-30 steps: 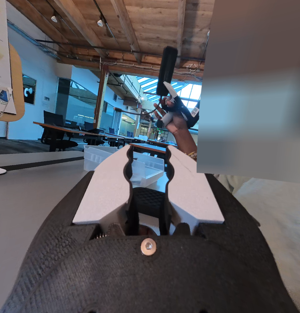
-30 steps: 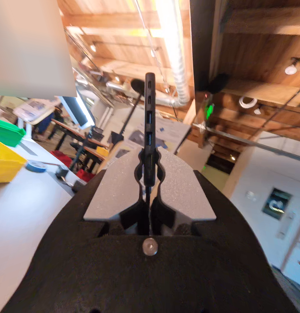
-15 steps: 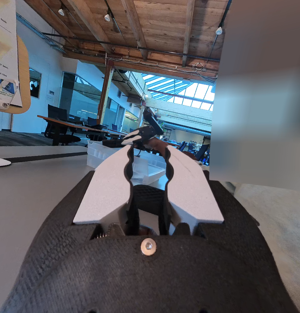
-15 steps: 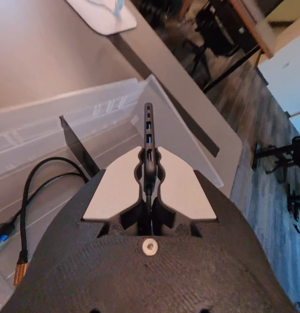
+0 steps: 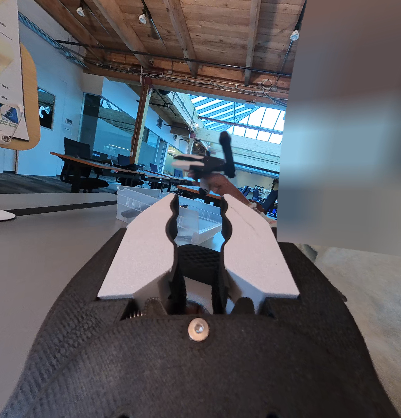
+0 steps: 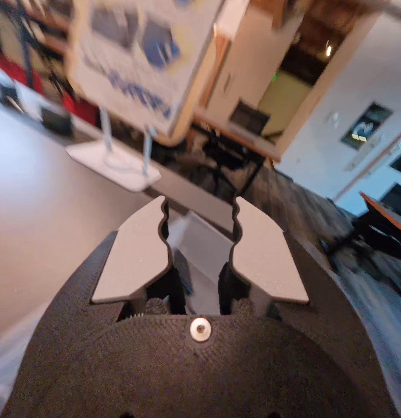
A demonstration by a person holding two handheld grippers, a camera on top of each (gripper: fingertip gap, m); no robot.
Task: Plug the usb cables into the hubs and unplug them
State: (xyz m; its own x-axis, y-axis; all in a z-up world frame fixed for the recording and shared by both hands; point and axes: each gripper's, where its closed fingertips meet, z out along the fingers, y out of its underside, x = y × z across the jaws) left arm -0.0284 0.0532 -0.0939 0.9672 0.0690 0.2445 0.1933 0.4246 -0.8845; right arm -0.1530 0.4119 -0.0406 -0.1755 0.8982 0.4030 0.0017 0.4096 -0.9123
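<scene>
My left gripper [image 5: 198,196] is open and empty, low over the grey table [image 5: 48,244]. A clear plastic bin [image 5: 147,199] stands just beyond its fingertips. A dark long shape [image 5: 127,213] shows through the bin's wall; I cannot tell if it is the hub. My right gripper [image 6: 200,199] is open and empty in its own blurred view, above a corner of the clear bin [image 6: 204,244]. A dark thing with a bit of blue [image 6: 183,273] lies below, between its fingers. The right gripper also shows in the left wrist view [image 5: 183,161], held by a hand above the bin.
A white stand base [image 6: 113,162] with a sign board [image 6: 131,67] on it sits near the table's far edge [image 6: 195,199]. The floor drops away beyond that edge. A white base [image 5: 0,214] also shows at the left in the left wrist view. The gap from one gripper's tips to the other's is roughly 40 cm.
My right gripper opened and let go of the black hub it held over the clear bin, then swung up. My left gripper stayed still and open.
</scene>
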